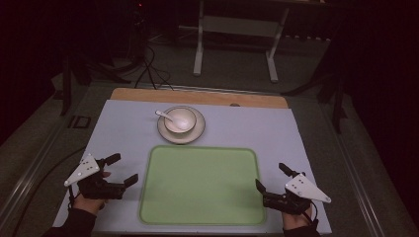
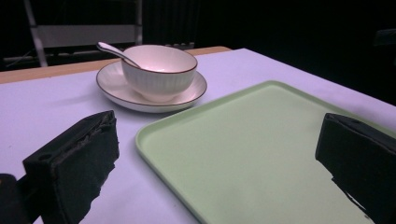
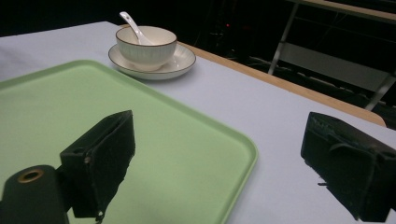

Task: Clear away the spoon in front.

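Dim room, grey floor (image 1: 232,74), white metal frame stand (image 1: 236,29) beyond table's far edge, black cables (image 1: 148,66) trailing on floor

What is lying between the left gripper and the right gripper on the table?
In the high view, the green tray lies between the left gripper and the right gripper. Nothing is on it.

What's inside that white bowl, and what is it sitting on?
A white spoon rests in the bowl, its handle leaning over the rim. The bowl stands on a white saucer. Nothing else shows inside, though the spoon's tip covers part of the bottom.
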The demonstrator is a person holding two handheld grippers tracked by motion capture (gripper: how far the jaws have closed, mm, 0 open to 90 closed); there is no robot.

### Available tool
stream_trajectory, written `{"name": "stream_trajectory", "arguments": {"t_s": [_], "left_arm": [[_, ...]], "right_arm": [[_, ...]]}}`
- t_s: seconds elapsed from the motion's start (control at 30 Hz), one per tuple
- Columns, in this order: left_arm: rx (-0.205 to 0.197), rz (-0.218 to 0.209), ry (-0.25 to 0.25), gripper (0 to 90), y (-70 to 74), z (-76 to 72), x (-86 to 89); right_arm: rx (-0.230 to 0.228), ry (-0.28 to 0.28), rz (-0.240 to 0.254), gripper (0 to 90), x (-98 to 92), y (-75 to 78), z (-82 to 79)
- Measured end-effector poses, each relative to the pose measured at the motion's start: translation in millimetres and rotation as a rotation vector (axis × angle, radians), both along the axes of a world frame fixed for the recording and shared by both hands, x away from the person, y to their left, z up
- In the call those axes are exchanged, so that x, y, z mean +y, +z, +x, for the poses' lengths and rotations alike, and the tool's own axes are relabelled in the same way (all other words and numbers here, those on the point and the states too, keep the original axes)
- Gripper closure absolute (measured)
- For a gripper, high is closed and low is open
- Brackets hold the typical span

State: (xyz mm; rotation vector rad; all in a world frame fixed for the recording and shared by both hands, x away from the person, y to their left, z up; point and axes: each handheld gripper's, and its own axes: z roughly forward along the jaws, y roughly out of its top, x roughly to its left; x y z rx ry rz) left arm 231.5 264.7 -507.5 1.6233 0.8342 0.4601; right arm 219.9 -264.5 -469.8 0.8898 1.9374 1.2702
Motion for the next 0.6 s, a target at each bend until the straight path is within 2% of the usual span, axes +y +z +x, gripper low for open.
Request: {"name": "stream_trajectory", "arguments": {"t_s": [0.1, 0.23, 0.3, 0.4, 0.53, 0.6], "left_arm": [[-0.002, 0.007, -0.018, 0.0, 0.6, 1.1, -1.5], [0.015, 0.01, -0.082, 0.0, 2.2, 2.0, -6.3], [0.01, 0.014, -0.112, 0.0, 4.7, 0.3, -9.7], [0.01, -0.002, -0.167, 0.0, 9.9, -3.3, -15.5], [-0.019, 0.043, -0.197, 0.0, 19.2, -9.9, -24.3], [-0.007, 0.045, -0.231, 0.0, 22.0, -9.6, -26.6]], "right_arm": [[0.001, -0.003, 0.003, 9.9, -1.1, 0.2, -2.1], [-0.004, -0.009, 0.005, 9.9, -2.0, 0.8, -4.8], [-0.006, -0.008, 0.007, 9.8, -1.8, 1.1, -6.2], [-0.01, -0.007, 0.005, 9.9, -0.8, 1.4, -7.9], [-0.011, -0.002, 0.003, 9.9, 0.4, 1.3, -8.1], [-0.01, -0.002, 0.005, 9.9, 0.6, 1.4, -8.1]]}}
